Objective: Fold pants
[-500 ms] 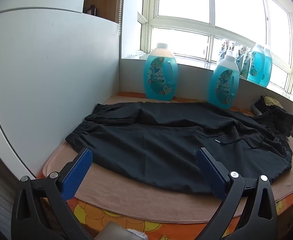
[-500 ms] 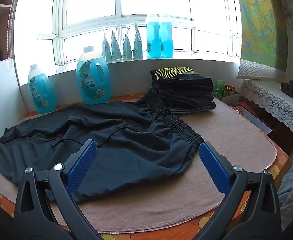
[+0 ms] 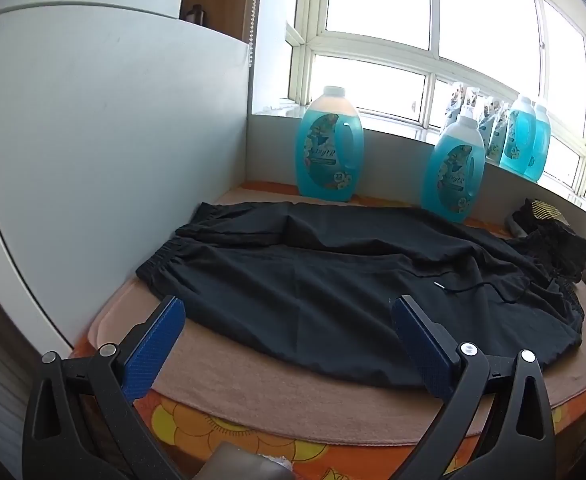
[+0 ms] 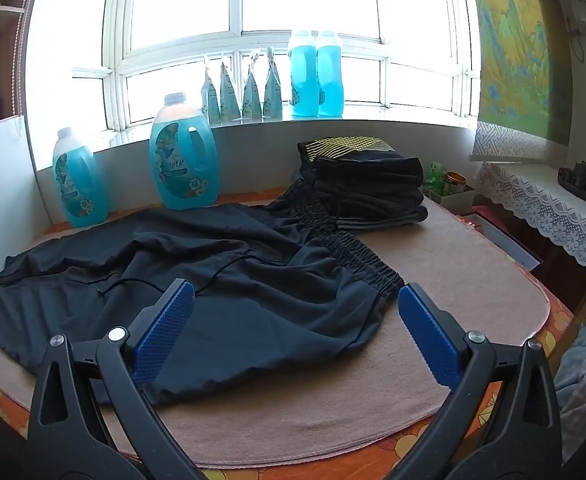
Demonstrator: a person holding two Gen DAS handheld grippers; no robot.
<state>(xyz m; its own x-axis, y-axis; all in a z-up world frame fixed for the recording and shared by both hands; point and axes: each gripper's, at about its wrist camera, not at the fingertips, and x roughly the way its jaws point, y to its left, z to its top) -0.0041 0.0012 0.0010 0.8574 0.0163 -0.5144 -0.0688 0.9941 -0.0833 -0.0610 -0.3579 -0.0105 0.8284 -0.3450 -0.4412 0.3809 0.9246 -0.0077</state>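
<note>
Black pants [image 3: 333, 276] lie spread and rumpled across a tan mat [image 3: 253, 376]. The leg cuffs are at the left by the white panel. The elastic waistband [image 4: 357, 256] is at the right, and a drawstring lies loose on the fabric. My left gripper [image 3: 289, 312] is open and empty, held above the pants' near edge at the leg end. My right gripper [image 4: 295, 296] is open and empty, above the near edge at the waist end. The pants also show in the right wrist view [image 4: 213, 276].
A stack of folded dark clothes [image 4: 369, 180] sits at the back right, touching the waistband. Two blue detergent jugs [image 3: 331, 148] stand behind the pants, with more bottles and pouches on the windowsill [image 4: 305, 76]. A white panel [image 3: 93, 152] bounds the left side. A lace-covered shelf [image 4: 549, 208] is at the right.
Both grippers have shifted only slightly; the pants have not moved and both grippers stay open.
</note>
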